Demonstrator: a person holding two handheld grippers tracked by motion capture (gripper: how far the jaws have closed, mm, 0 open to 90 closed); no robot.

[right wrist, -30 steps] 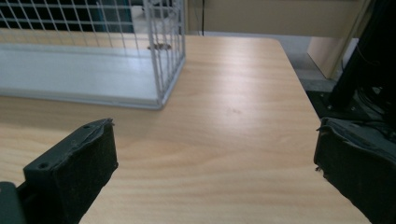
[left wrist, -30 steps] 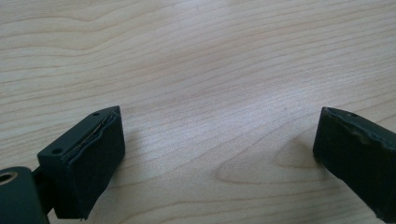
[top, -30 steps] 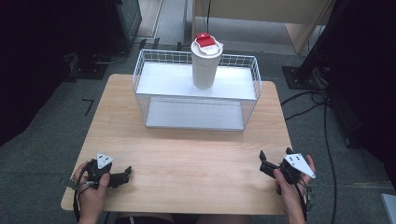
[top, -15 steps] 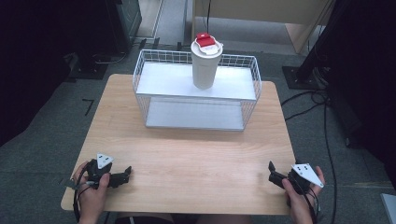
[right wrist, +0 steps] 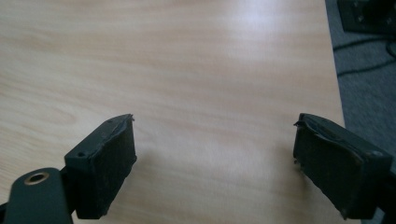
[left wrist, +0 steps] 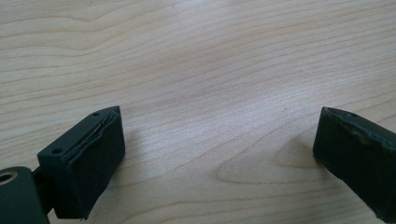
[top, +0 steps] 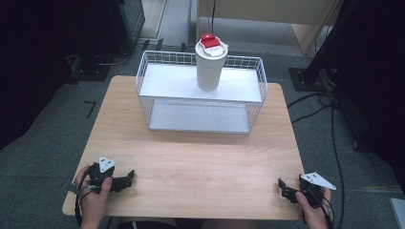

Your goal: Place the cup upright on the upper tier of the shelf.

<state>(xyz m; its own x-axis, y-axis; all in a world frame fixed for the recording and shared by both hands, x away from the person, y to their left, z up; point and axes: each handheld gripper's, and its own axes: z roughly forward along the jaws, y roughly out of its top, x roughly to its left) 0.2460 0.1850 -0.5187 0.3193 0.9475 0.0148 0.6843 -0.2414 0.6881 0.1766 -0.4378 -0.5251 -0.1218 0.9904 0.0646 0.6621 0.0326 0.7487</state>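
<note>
A white cup with a red lid (top: 210, 63) stands upright on the upper shelf of a white wire basket rack (top: 155, 88) at the far side of the wooden table (top: 200, 157). My left gripper (top: 128, 179) rests low at the table's near left corner, held by a hand, its jaws wide apart over bare wood (left wrist: 219, 135). At the near right corner my right gripper (top: 282, 187) also stands open, nothing between its jaws (right wrist: 215, 154). Both are far from the cup.
The rack's lower shelf (top: 198, 118) holds nothing. Grey carpet (top: 47, 119) surrounds the table. Black cables (top: 325, 109) trail on the floor at the right, and dark equipment stands (top: 315, 71) flank the far corners. In the right gripper view the table's edge (right wrist: 332, 56) runs close.
My right gripper has moved down and back toward the table's near right corner over the last second. The left gripper, the cup and the rack have stayed put.
</note>
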